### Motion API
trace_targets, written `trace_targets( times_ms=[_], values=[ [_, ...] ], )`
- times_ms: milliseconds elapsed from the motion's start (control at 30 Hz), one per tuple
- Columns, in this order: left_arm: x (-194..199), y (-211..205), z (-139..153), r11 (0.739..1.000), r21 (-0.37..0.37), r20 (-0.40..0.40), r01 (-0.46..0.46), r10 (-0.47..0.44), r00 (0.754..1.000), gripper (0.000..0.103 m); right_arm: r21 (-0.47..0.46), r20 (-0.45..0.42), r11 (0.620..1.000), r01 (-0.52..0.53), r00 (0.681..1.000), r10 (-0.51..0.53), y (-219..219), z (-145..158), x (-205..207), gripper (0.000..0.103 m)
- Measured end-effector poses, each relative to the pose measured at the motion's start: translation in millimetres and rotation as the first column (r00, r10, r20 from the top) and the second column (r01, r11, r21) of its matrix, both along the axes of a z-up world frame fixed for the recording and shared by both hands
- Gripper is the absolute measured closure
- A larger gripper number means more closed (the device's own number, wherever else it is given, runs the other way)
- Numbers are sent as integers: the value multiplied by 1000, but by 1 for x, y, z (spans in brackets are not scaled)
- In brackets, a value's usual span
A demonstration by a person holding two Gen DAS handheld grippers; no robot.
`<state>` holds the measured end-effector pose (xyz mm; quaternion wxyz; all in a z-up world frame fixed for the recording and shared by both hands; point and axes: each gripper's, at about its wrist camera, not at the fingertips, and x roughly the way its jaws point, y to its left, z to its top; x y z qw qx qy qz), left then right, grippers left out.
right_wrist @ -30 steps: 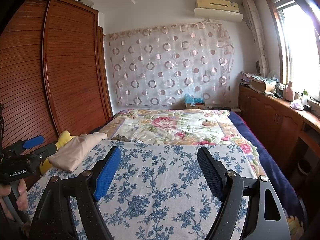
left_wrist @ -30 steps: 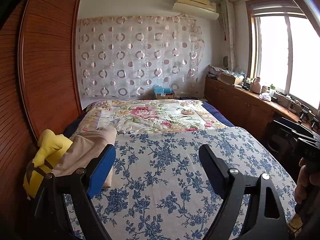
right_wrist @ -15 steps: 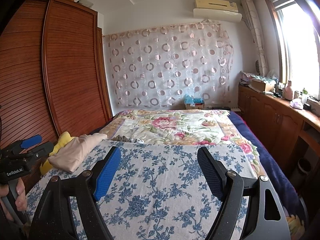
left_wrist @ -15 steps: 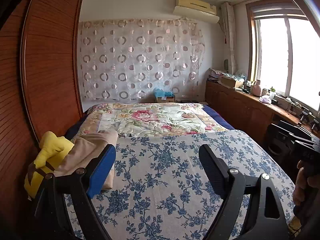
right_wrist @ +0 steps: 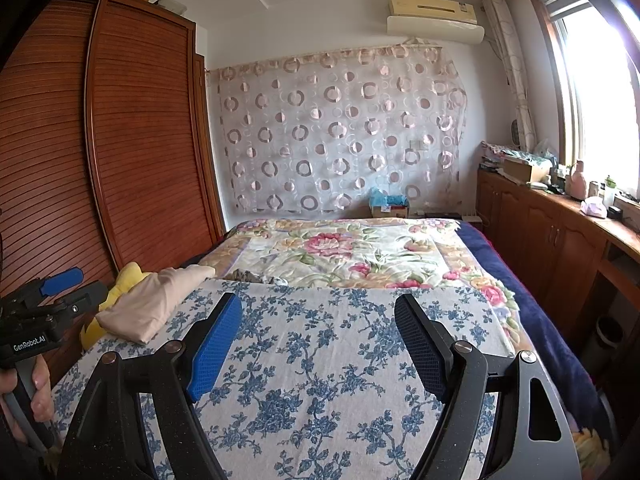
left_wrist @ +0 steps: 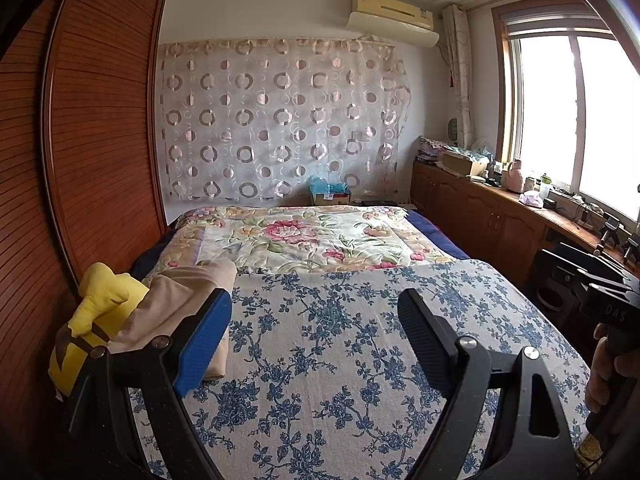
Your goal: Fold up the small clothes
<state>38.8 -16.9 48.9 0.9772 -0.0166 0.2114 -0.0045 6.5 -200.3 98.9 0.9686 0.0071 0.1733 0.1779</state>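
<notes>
A: Beige cloth, the garment (left_wrist: 176, 304), lies bunched at the left of the frame on the blue-flowered bedspread (left_wrist: 328, 360), touching a yellow plush toy (left_wrist: 100, 312) beside the wooden wardrobe (left_wrist: 80, 140).

B: And the grippers?

A: Left gripper (left_wrist: 316, 332) and right gripper (right_wrist: 318, 340) both hover above the bed, jaws spread wide, pinching nothing.

B: How should it handle?

A: Light and limp, I judge; it should sag and drape once lifted. Nothing fragile.

B: Where to take hold?

A: Probably at an edge or corner near the bottom of the heap, one gripper each side, then spread it flat at centre frame. Its seams are hidden, so which edge is unclear.
</notes>
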Motion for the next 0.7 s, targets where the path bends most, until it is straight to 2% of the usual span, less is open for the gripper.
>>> trace_targets(
  times_ms=[700],
  values=[
    [-1, -1, 0, 1000, 2, 3, 0, 0, 1000, 17, -4, 4, 1000, -4, 1000, 4, -3, -2, 1, 23]
  ],
)
